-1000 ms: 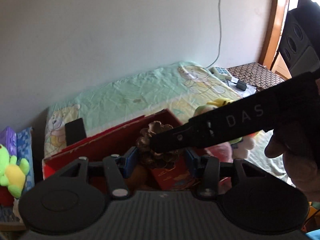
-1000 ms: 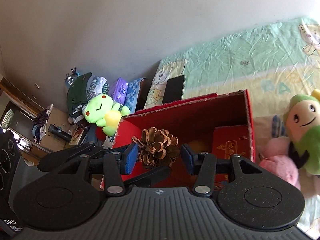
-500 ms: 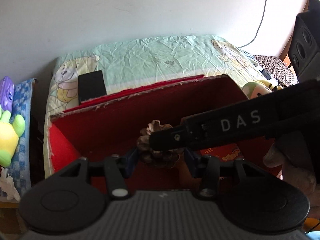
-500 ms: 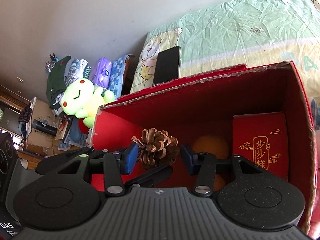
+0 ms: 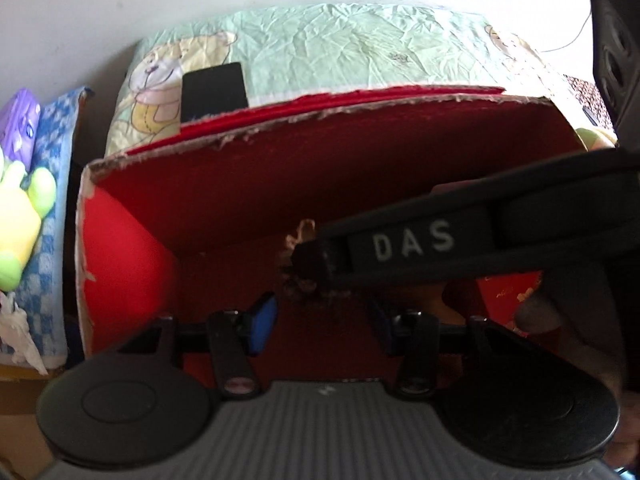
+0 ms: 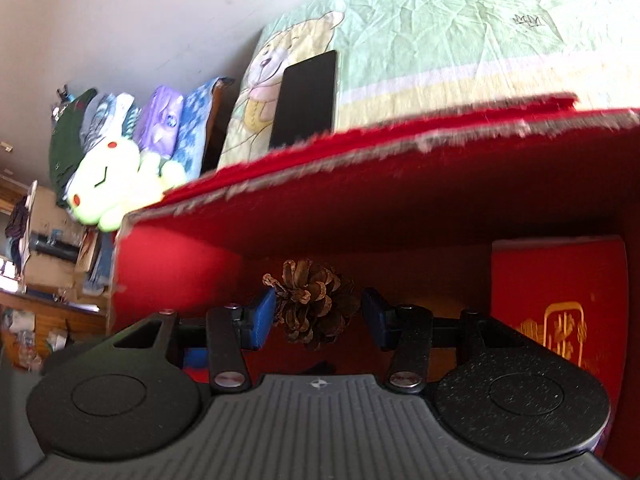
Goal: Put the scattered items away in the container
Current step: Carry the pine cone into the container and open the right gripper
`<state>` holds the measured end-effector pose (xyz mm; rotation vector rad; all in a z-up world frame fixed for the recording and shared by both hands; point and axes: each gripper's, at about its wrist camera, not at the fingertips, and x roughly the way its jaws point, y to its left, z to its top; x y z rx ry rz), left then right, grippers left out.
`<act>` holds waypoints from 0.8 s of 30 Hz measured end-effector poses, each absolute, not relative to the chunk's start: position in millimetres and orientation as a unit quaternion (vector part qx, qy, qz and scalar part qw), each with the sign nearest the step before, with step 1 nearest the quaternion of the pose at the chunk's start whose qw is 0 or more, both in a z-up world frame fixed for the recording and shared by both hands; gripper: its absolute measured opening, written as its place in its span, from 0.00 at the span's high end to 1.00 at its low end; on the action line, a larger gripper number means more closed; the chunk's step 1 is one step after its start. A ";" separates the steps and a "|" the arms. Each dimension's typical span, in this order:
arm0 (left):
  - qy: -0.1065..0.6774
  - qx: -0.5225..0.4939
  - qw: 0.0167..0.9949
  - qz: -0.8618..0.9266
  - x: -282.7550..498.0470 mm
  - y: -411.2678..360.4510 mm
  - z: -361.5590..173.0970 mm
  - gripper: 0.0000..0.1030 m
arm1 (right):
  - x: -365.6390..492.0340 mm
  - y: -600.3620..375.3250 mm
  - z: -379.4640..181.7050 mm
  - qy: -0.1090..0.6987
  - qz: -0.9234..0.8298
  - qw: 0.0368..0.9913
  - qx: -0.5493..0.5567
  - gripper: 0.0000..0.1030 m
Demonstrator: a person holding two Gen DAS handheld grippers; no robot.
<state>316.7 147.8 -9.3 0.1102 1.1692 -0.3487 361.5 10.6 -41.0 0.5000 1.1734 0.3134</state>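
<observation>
A brown pinecone (image 6: 314, 304) sits between the blue pads of my right gripper (image 6: 318, 314), which is shut on it, low inside the red cardboard box (image 6: 400, 200). In the left wrist view the box (image 5: 320, 168) fills the middle. My left gripper (image 5: 322, 320) is open and empty inside the box, just under the right gripper's black body marked DAS (image 5: 460, 240). The pinecone (image 5: 298, 256) shows only partly there, behind that body.
A red packet with gold print (image 6: 556, 304) lies in the box at the right. A black phone (image 6: 308, 96) lies on the green bear sheet (image 6: 460, 32) behind the box. A green plush (image 6: 116, 180) and folded cloths are at the left. A black speaker (image 5: 616, 40) stands far right.
Both grippers have gone down and forward into the red box, with the pinecone still held in the right one. The box walls now loom larger in both views.
</observation>
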 end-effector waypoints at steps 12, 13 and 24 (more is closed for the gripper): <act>0.532 0.048 0.835 -0.135 308.5 158.3 -6.9 0.52 | 379.0 6.4 -73.0 0.567 0.214 0.722 0.334 0.49; 0.528 0.052 0.838 -0.130 306.9 158.1 -6.3 0.50 | 377.7 4.2 -70.3 0.561 0.217 0.725 0.337 0.48; 0.508 0.067 0.855 -0.082 301.5 155.4 -3.3 0.47 | 370.0 -3.0 -67.6 0.565 0.187 0.746 0.299 0.60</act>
